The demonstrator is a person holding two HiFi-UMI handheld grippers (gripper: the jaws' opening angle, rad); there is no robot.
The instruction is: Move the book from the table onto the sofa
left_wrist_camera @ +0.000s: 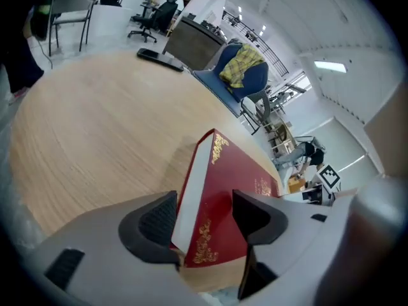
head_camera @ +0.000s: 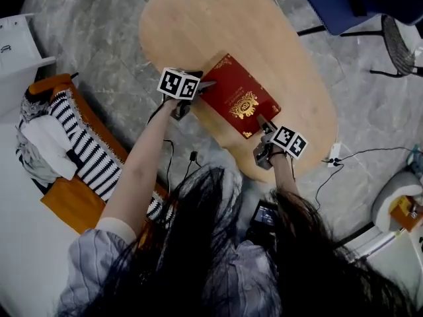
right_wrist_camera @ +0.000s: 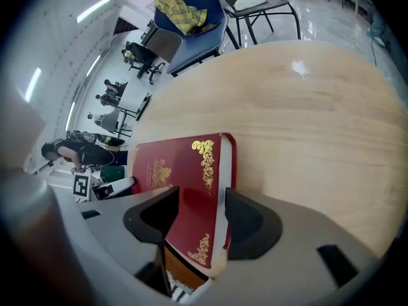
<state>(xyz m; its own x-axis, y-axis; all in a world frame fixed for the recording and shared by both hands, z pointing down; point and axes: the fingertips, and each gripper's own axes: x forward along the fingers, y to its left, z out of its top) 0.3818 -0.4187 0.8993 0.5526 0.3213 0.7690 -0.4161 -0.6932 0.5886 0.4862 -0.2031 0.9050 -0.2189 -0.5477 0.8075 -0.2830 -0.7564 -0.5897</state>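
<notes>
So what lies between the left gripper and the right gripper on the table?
The red book, flat on the table. The head view shows the left gripper and right gripper at its opposite ends, jaws open around it.

The head camera is looking steeply down on the oval light-wood surface (head_camera: 198, 18). The two gripper cameras are peering from close behind their dark fingers (left_wrist_camera: 156, 218) (right_wrist_camera: 252, 225), facing each other across the red gold-ornamented hardcover book (head_camera: 239, 96), which all three views are sharing.

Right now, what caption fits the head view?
Left hand-held gripper and right hand-held gripper, both open, straddle opposite edges of the red book on the table.
</notes>
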